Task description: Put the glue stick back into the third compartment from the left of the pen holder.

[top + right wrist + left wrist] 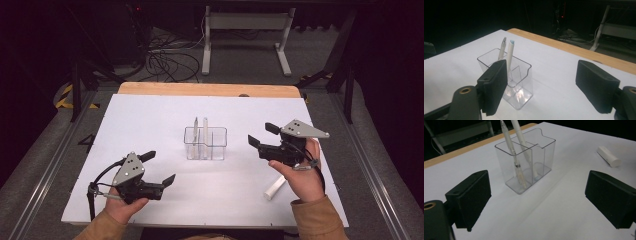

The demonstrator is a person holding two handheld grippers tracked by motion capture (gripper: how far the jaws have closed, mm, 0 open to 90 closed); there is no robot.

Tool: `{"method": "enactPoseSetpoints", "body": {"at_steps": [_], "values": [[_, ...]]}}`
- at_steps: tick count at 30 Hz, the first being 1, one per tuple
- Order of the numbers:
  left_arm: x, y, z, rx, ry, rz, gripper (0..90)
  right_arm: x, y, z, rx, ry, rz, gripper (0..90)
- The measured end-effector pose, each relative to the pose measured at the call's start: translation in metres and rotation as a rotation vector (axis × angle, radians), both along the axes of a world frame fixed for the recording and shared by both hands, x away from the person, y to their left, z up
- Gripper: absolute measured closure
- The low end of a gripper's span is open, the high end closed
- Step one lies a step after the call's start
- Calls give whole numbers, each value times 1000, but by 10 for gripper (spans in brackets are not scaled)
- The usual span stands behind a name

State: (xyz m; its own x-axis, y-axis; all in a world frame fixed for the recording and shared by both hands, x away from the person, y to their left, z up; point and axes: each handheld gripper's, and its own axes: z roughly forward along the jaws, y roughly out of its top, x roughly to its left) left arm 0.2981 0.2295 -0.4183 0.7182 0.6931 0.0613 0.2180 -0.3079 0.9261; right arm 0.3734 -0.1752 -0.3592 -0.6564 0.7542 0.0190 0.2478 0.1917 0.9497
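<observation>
White sheet (150, 120) over wooden table (200, 89), dark room, cables (167, 60), both tools (157, 167) (260, 134) gaping, empty.

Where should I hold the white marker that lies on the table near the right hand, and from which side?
Grip the white marker at the middle of its barrel, coming from above with the jaws across its width. It lies flat on the table with nothing close around it, and the round barrel might roll if pushed from the side.

Each hand wore a tan sleeve and carried a black two-jaw gripper: the left gripper (155, 168) and the right gripper (263, 135). Grey three-cornered plates dotted with small holes topped both. Thin black cables trailed from them, and brass-ringed holes sat near the ribbed jaw pads.
</observation>
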Motion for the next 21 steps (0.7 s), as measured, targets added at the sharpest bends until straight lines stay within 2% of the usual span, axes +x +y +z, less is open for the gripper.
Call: {"method": "enactPoseSetpoints", "body": {"at_steps": [4, 8, 14, 21], "values": [[1, -8, 1, -3, -2, -14, 79, 2, -4, -4, -27, -10, 9, 263], [2, -17, 2, 1, 5, -30, 87, 3, -6, -7, -44, -1, 22, 248], [1, -32, 3, 12, -1, -51, 91, 6, -9, -11, -30, 17, 39, 229], [2, -49, 3, 14, 24, -88, 97, 8, -15, -15, -18, 32, 39, 228]]}}
